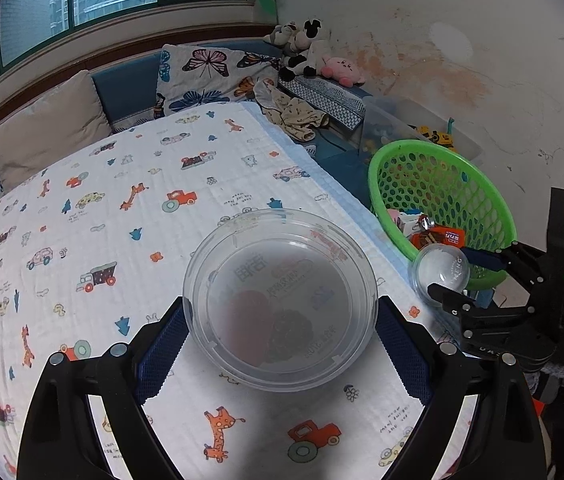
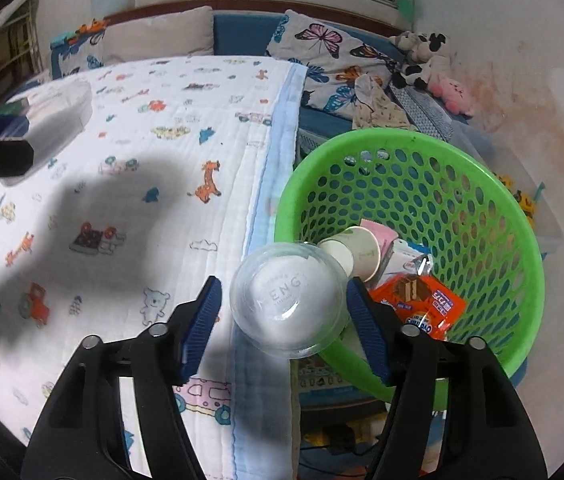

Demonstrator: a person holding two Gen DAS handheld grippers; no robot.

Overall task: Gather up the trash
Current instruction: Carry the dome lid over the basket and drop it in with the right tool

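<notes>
My left gripper [image 1: 282, 304] is shut on a wide clear round plastic container [image 1: 282, 300], one blue pad at each side, above the printed blanket [image 1: 121, 208]. The right wrist view has that container [image 2: 53, 108] lifted at far left in the left gripper [image 2: 29, 140]. My right gripper [image 2: 282, 281] is shut on a small clear plastic cup [image 2: 288, 300], held over the bed's edge and the near rim of the green basket [image 2: 402, 136]. The left wrist view shows the right gripper [image 1: 448, 270] and the cup [image 1: 440, 268] at that basket [image 1: 378, 184].
The basket holds a paper cup [image 2: 356, 250], an orange wrapper [image 2: 422, 300] and other packets. It stands off the bed's right edge, near the stained wall [image 2: 542, 120]. Pillows [image 1: 205, 76], plush toys [image 1: 306, 52] and a clear toy box [image 1: 402, 120] lie at the back.
</notes>
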